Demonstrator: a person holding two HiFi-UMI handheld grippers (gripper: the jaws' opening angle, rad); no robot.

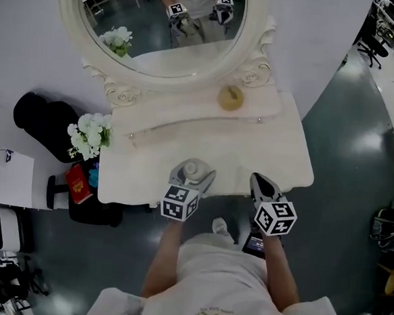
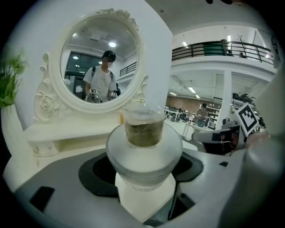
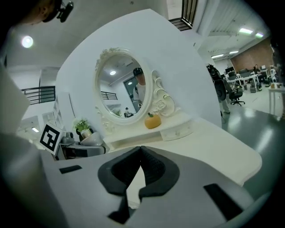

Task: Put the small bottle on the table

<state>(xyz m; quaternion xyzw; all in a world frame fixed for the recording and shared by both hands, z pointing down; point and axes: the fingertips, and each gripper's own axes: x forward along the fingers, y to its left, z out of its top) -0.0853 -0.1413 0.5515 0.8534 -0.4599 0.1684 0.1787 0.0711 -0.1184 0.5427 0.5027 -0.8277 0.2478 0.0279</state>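
Holding the small bottle (image 1: 191, 168) over the bench (image 1: 252, 151), lower centre
Your left gripper (image 2: 143, 178) fingers grip it; right gripper (image 3: 139, 171) fingers are pressed together, empty. Lower it upright, away from the edge, then release.

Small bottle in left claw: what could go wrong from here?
1. The small bottle, clamped in the left claw, sits by the near edge of the table; released here, it could tip off.
2. No view shows whether its base touches the table; opening early might drop it.
3. The right claw, shut and empty, cannot steady a wobble.
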